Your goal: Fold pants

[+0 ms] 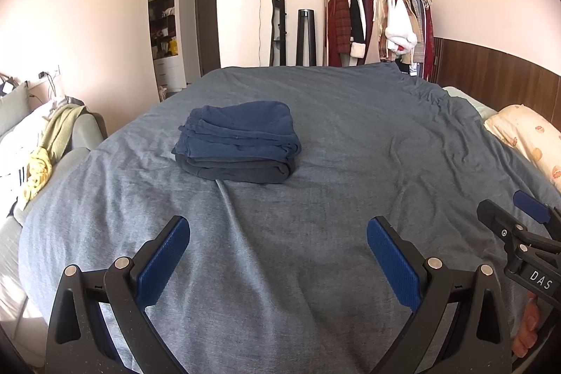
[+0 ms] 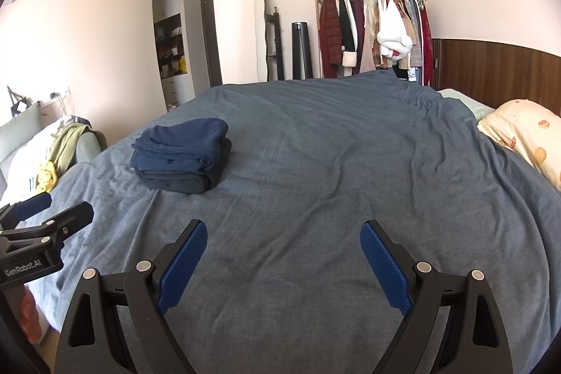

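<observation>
Two readable labels show: "DAS" on the right gripper point(image 1: 526, 219), "GenRobot.AI" on the left gripper point(image 2: 49, 209). Both hover with fingers spread wide, empty. Folded navy-blue pants point(image 1: 238, 135) top a dark folded garment point(image 1: 242, 169) on the grey-blue bedspread point(image 1: 350, 128), well ahead of the fingers

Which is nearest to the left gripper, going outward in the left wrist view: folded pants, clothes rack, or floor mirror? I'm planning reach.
From the left gripper:
1. Folded pants, ahead-left on the bed.
2 and 3. Floor mirror and clothes rack, both against the far wall; too close to rank.
</observation>
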Demonstrator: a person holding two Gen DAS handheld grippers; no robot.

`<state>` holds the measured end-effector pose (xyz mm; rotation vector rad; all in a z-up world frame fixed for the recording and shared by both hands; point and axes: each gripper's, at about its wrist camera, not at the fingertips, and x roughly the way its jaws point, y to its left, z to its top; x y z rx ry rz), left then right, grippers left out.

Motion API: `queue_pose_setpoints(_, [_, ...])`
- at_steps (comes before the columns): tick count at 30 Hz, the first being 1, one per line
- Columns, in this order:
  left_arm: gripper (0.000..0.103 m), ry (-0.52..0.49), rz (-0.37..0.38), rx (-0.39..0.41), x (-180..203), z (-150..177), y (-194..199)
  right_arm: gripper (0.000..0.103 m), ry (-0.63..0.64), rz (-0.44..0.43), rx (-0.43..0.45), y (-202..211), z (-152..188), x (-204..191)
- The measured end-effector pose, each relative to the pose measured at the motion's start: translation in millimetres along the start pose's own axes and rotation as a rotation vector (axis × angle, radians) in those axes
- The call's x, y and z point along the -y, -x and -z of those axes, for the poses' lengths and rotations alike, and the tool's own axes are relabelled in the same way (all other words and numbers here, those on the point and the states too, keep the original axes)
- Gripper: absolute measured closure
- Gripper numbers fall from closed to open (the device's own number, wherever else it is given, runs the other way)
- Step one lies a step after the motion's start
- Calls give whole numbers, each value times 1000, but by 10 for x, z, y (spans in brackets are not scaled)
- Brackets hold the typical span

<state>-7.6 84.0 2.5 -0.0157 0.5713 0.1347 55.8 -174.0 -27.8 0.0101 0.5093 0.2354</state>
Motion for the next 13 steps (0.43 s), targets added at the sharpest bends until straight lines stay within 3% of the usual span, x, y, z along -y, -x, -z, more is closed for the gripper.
queue_pose_setpoints(13, [0, 4, -4, 7, 4, 14, 16, 13, -1, 2, -1, -7, 5, -8])
